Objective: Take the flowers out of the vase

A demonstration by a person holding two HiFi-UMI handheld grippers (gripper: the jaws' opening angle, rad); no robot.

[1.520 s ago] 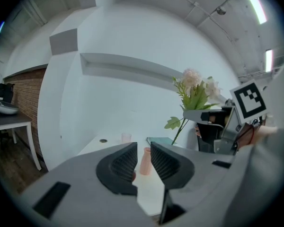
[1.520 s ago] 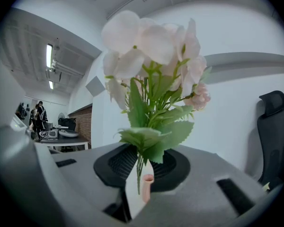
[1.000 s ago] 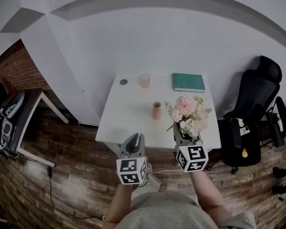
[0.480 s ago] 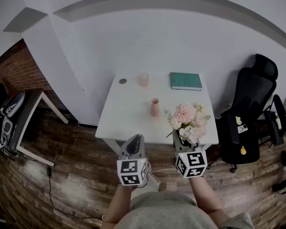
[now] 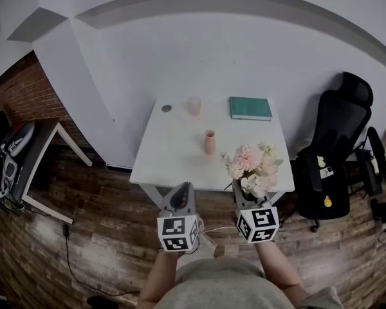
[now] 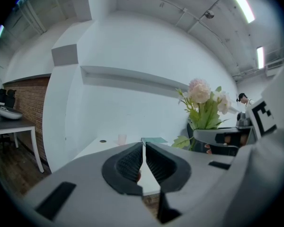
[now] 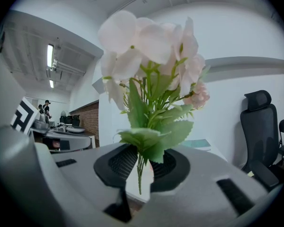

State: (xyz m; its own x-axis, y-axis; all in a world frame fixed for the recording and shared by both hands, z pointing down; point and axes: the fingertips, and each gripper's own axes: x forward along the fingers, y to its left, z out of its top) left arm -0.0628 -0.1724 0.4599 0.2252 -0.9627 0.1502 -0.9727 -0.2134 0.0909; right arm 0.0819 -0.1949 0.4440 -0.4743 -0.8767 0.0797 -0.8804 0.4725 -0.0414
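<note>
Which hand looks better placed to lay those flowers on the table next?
Probably the right gripper: its jaws clamp the flowers, clear of the vase. The left gripper has just been closing its jaws on nothing.

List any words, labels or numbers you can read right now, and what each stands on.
None can be read.
Cubes on the left gripper and right gripper: black-and-white square markers, no letters.
Green book: cover print illegible.
Tags on the black chair: too small to read.
</note>
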